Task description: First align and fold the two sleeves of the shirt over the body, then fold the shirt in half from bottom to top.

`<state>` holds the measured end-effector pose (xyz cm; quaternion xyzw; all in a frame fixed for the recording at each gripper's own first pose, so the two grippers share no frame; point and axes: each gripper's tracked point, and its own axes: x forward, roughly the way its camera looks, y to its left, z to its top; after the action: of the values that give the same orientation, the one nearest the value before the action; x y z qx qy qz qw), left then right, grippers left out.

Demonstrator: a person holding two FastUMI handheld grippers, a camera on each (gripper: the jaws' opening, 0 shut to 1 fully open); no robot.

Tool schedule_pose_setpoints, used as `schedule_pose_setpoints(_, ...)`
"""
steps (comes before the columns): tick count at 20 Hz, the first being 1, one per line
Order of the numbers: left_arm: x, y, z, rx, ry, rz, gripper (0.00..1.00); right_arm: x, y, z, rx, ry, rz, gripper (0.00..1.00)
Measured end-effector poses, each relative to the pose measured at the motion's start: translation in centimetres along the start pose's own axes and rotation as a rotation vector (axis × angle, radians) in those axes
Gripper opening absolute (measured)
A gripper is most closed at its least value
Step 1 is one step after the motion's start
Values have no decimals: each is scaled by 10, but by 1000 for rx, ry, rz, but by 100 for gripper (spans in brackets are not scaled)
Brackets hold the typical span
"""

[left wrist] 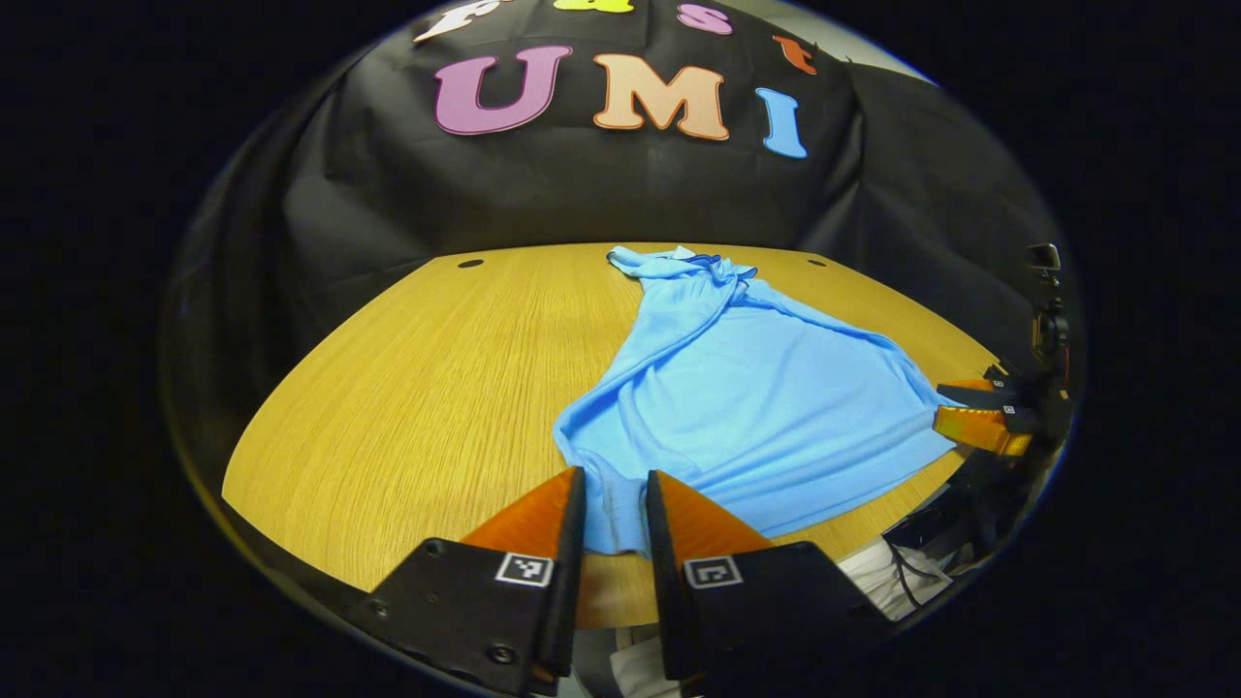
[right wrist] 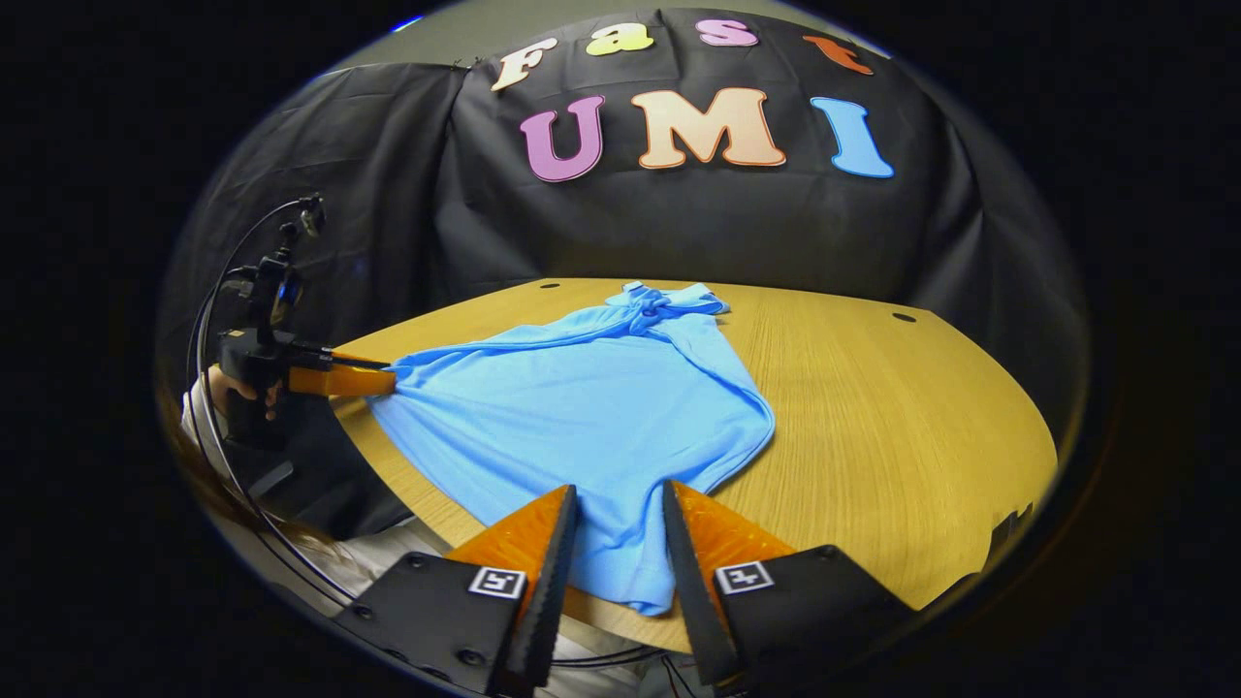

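Note:
A light blue shirt point(left wrist: 756, 407) point(right wrist: 582, 407) lies on the wooden table point(left wrist: 417, 388) point(right wrist: 892, 436), with its bunched collar point(left wrist: 698, 262) point(right wrist: 659, 296) at the far side and its hem toward me. My left gripper point(left wrist: 616, 475) pinches the hem's left corner, and in the right gripper view it point(right wrist: 388, 380) is closed on that corner. At the other hem corner my right gripper point(right wrist: 620, 490) is shut on the cloth, and the left gripper view shows it point(left wrist: 938, 405) at the shirt's right edge. The hem droops a little over the table's near edge.
A hand point(right wrist: 228, 388) holds the left gripper's handle at the table's left side, with cables looping around it. Pale clothing point(left wrist: 873, 572) shows below the near edge. Small dark holes point(left wrist: 470, 263) point(right wrist: 904, 317) sit in the tabletop near the back. Bare wood flanks the shirt.

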<state>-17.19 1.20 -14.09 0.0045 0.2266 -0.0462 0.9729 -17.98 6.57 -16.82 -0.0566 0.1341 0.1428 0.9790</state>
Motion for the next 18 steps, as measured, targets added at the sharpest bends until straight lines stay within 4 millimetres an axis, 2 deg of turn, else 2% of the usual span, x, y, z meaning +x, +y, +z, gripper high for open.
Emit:
schedule_pose_setpoints(1, 2, -4, 2, -19, -19, -12, 31, 1, 4, 0, 15, -4, 15, 49)
schedule_pose_setpoints(2, 2, -4, 2, -26, -17, -18, 6, 5, 7, -1, 33, -5, 27, 27)
schedule_pose_setpoints(4, 4, -5, 0, -33, -11, -27, 1, 4, 8, -2, 55, 4, 25, 9)
schedule_pose_setpoints(15, 7, -7, 5, -37, -34, -57, 0, 7, 11, 0, 68, 0, 23, 9)
schedule_pose_setpoints(16, 5, -7, 5, -34, -31, -60, 0, 9, 11, 0, 85, -1, 28, 4)
schedule_pose_setpoints(18, 8, -8, 7, -19, -26, -64, 0, 12, 9, 0, 118, 17, 31, 4)
